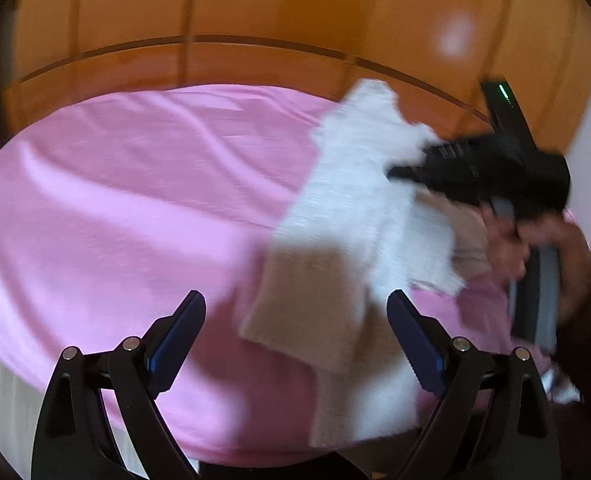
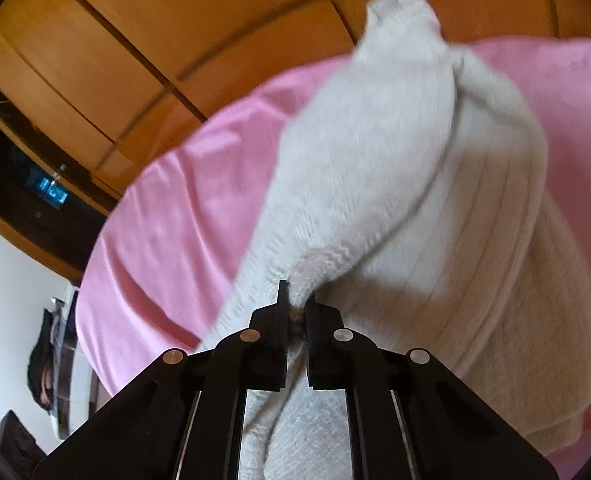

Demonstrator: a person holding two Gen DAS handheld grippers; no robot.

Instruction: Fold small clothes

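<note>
A cream knitted sweater (image 1: 359,208) hangs over the pink bed sheet (image 1: 135,200), lifted at its upper right. My right gripper (image 1: 407,172) is shut on a pinched fold of it; in the right wrist view the gripper (image 2: 297,312) clamps the knit, and the sweater (image 2: 395,184) drapes away from the jaws toward the sheet (image 2: 175,216). My left gripper (image 1: 295,312) is open and empty, its blue-padded fingers (image 1: 179,336) spread just in front of the sweater's lower hem, above the sheet.
Orange wooden wardrobe doors (image 1: 255,12) stand behind the bed. A dark shelf with a small lit display (image 2: 51,192) is at the left in the right wrist view. The bed's front edge runs near the left gripper.
</note>
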